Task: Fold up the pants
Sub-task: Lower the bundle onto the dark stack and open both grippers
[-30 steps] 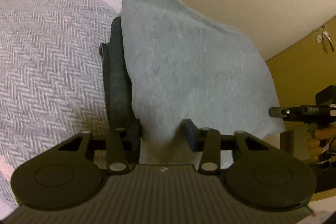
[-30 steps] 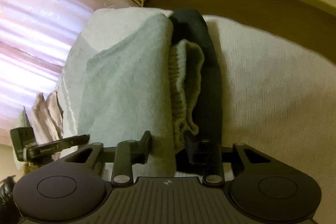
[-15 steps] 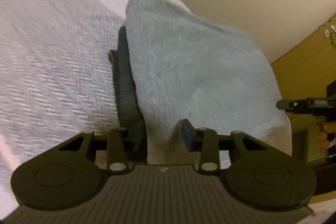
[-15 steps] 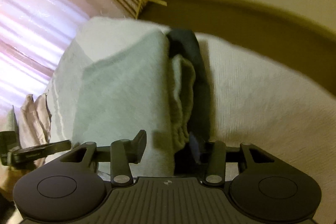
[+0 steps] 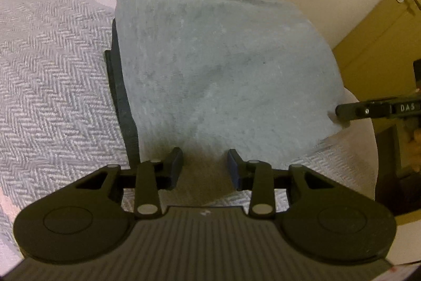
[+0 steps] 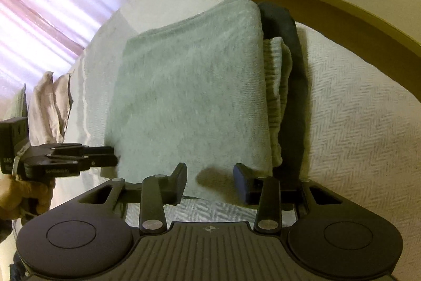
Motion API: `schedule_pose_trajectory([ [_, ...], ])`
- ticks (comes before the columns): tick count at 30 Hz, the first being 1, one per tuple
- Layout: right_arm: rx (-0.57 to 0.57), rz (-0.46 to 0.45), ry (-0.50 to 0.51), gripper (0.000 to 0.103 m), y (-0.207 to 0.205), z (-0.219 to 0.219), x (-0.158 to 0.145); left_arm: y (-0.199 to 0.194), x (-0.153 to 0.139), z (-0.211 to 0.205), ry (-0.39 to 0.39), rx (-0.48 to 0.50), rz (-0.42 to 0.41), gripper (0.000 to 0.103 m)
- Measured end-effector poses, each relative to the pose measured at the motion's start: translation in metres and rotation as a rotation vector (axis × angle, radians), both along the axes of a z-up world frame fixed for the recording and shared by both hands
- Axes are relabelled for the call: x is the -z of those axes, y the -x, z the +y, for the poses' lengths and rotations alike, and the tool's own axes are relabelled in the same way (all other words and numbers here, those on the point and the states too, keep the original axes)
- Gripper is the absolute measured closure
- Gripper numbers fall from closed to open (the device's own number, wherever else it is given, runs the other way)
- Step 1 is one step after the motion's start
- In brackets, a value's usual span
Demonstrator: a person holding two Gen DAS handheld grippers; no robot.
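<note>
Pants (image 5: 223,65), grey-green, are lying folded into a thick rectangular stack on the bed's white herringbone bedspread (image 5: 52,96), w/ a dark band of fabric (image 5: 119,96) showing along one long edge. In the right wrist view the same stack (image 6: 189,96) is showing a ribbed grey cuff or waistband (image 6: 279,86) bunched beside that dark band (image 6: 292,70).

Left gripper (image 5: 205,165) is hovering at the near edge of the stack, fingers (image 5: 175,162) standing partly apart w/ nothing pinched btwn them; only the flat top of the fabric is lying in the gap, pads not pressing on it. From the other cam, this gripper (image 6: 110,157) is pointing its tips at the stack's side edge, right at the cloth; contact is unclear. A hand (image 6: 23,191) is gripping its handle.

Right gripper (image 6: 210,178) is likewise sitting at its near edge of the pants, fingers (image 6: 181,181) partly apart; its jaws have just been closing a little, yet no fabric is clamped btwn them. Its tip (image 5: 350,111) is reaching the far corner of the stack in the left view.

Pink curtains (image 6: 52,4) are hanging behind the bed, w/ pillows (image 6: 50,102) at its far end
</note>
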State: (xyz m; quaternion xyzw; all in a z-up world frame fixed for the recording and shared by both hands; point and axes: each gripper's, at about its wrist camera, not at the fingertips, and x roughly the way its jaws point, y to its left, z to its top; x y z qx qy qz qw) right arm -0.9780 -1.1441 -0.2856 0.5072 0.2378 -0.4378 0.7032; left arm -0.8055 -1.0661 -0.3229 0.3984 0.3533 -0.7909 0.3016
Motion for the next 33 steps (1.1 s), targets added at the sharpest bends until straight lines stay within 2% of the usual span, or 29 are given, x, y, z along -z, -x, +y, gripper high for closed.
schedule_pose_trajectory([
  [1, 0.001, 0.001, -0.005, 0.066, 0.0, 0.001, -0.002, -0.002, -0.001, 0.0, -0.004, -0.01, 0.004, 0.074],
  [5, 0.011, 0.034, -0.026, 0.065, -0.004, -0.002, -0.008, -0.001, -0.01, 0.005, -0.004, -0.022, -0.022, 0.075],
  [7, 0.029, 0.042, -0.03, 0.059, -0.01, 0.0, -0.015, 0.004, -0.014, 0.007, -0.001, -0.039, -0.038, 0.075],
  [9, 0.053, 0.043, -0.039, 0.045, -0.015, 0.003, -0.022, 0.007, -0.017, 0.009, 0.003, -0.058, -0.056, 0.075],
  [12, 0.063, 0.104, -0.037, 0.037, -0.023, 0.01, -0.034, 0.015, -0.026, 0.016, 0.002, -0.077, -0.121, 0.074],
  [14, 0.072, 0.135, -0.05, 0.036, -0.025, 0.014, -0.04, 0.019, -0.034, 0.023, 0.009, -0.079, -0.138, 0.073],
  [19, 0.138, 0.111, -0.084, 0.035, -0.014, 0.026, -0.051, 0.019, -0.057, 0.034, 0.015, -0.126, -0.156, 0.067],
  [24, 0.137, 0.133, -0.086, 0.034, -0.009, 0.03, -0.065, 0.02, -0.078, 0.042, 0.036, -0.176, -0.171, 0.051],
  [31, 0.091, 0.155, -0.027, 0.032, -0.016, 0.041, -0.09, 0.021, -0.111, 0.066, 0.081, -0.256, -0.188, 0.017],
  [33, 0.08, 0.163, -0.003, 0.032, -0.019, 0.051, -0.1, 0.02, -0.119, 0.076, 0.094, -0.278, -0.185, 0.013],
])
